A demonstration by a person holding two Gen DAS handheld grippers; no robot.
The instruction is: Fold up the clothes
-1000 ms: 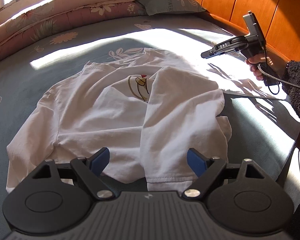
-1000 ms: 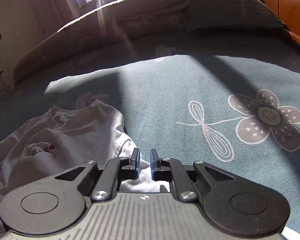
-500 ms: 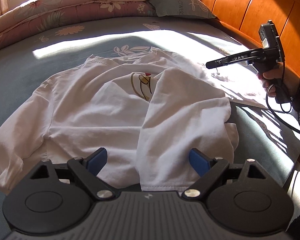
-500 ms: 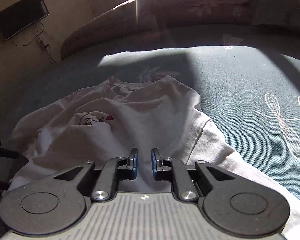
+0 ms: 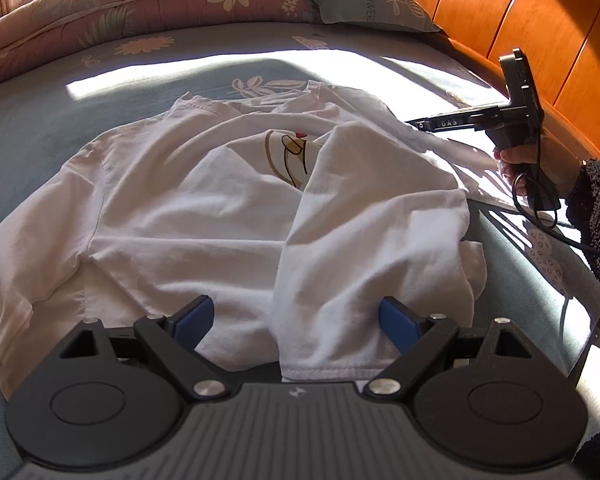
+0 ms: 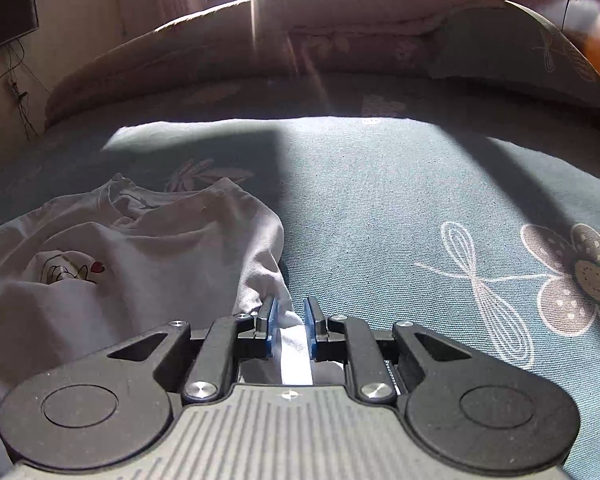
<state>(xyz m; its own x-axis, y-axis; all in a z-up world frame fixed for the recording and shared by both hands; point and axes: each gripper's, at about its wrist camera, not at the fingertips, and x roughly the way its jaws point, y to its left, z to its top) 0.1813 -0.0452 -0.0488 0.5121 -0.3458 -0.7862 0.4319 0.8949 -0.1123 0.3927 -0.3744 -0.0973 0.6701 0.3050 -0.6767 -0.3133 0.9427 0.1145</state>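
Left wrist view: a white T-shirt lies rumpled on the blue flowered bedsheet, one side folded over the printed chest. The left gripper hangs over its lower hem, fingers spread wide and gripping nothing. At the shirt's far side, the right gripper stands with a narrow gap between its fingers, a strip of white cloth showing there, unclamped.

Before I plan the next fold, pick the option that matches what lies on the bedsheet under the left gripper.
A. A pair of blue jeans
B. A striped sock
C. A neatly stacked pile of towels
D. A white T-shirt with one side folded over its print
D: the left wrist view shows a white T-shirt spread on the bedsheet, its right side folded partly over the cartoon print.
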